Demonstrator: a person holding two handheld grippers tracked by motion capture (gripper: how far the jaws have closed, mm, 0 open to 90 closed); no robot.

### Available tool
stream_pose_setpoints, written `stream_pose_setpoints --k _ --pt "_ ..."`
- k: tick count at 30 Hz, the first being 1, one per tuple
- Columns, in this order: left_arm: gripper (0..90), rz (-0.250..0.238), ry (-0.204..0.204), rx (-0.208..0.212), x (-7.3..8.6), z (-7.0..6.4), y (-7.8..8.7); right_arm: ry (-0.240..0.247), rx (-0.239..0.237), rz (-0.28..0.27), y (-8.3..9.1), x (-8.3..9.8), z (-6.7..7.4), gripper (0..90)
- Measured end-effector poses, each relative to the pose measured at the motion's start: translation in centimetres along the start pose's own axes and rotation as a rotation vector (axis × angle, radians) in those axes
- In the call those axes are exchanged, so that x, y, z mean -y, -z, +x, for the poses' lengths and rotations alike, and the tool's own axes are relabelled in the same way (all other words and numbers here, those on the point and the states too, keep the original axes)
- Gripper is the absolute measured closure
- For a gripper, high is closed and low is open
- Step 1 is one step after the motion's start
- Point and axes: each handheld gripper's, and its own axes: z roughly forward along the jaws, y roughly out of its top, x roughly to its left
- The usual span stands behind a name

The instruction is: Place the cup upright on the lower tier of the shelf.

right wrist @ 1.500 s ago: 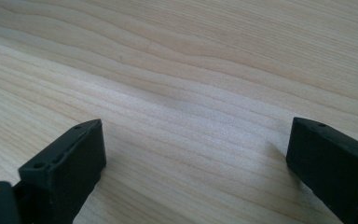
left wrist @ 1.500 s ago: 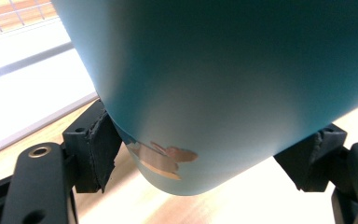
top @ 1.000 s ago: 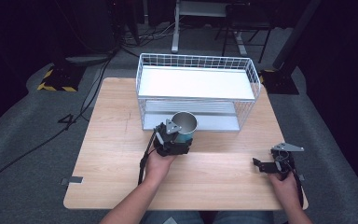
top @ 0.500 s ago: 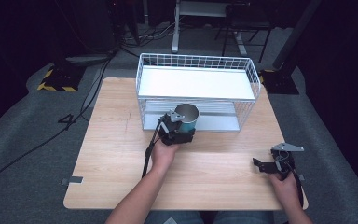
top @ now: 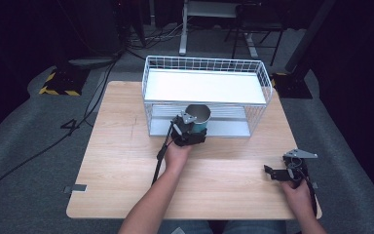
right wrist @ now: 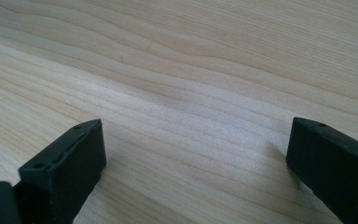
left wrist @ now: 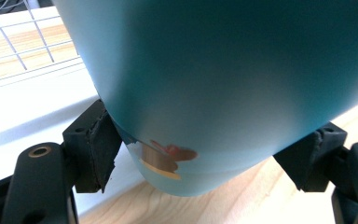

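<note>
A teal metal cup (top: 198, 118) is gripped by the left gripper (top: 189, 130) at the wire rack's (top: 204, 65) near edge, seemingly for shelving, while the right gripper (top: 283, 171) is held wide open over the wooden table (top: 117, 161).

Cup rim: in the left gripper view we lose the teal metal cup (left wrist: 223, 88) past the top edge.
Cup base: in the high view the left gripper (top: 189, 132) hides it from us.
Cup label: we find it too blurred to read.
</note>
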Motion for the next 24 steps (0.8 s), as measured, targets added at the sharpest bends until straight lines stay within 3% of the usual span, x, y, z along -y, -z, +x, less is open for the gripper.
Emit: stream_pose_setpoints --k 6,15,24 --pt "23.4 -0.03 0.062 -0.004 -0.1 0.6 -1.7 0.0 0.0 0.0 0.0 0.0 0.0 4.9" --pt "23.3 -0.05 0.036 -0.063 -0.7 1.1 -3.1 0.0 0.0 0.0 0.0 0.0 0.0 4.9" --pt "23.3 -0.054 0.037 -0.076 -0.8 0.8 -4.5 0.0 0.0 0.0 0.0 0.0 0.0 5.0"
